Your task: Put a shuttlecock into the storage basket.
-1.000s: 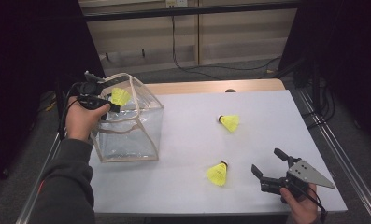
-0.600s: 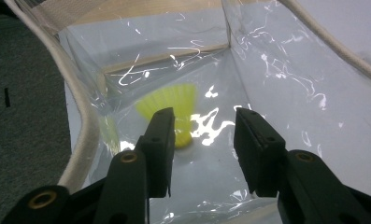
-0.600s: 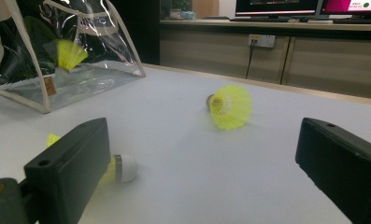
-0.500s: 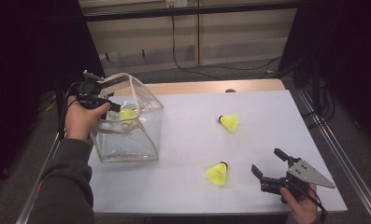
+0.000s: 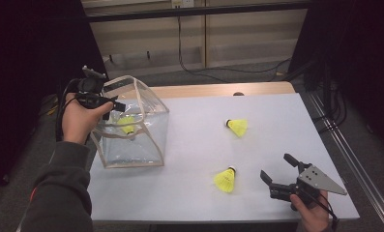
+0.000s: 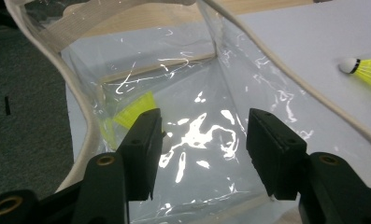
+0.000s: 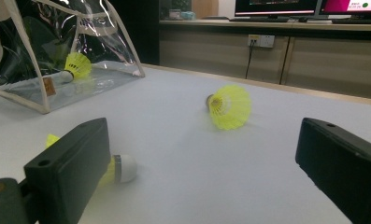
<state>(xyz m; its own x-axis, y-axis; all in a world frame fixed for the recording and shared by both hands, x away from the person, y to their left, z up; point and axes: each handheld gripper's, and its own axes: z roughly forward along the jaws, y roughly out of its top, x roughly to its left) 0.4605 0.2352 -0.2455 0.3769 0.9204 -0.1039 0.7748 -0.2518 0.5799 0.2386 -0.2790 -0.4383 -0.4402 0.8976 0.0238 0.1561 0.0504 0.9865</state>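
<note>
No readable text, label or number.

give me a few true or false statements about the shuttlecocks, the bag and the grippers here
1. One shuttlecock lies inside the clear bag. True.
2. Three shuttlecocks lie loose on the table. False: two do, a far one and a near one.
3. The left gripper is open above the bag's mouth. True.
4. The right gripper holds a shuttlecock. False: its jaws are open and empty, beside the near shuttlecock.
5. The bag lies flat and closed. False: it stands open.
</note>
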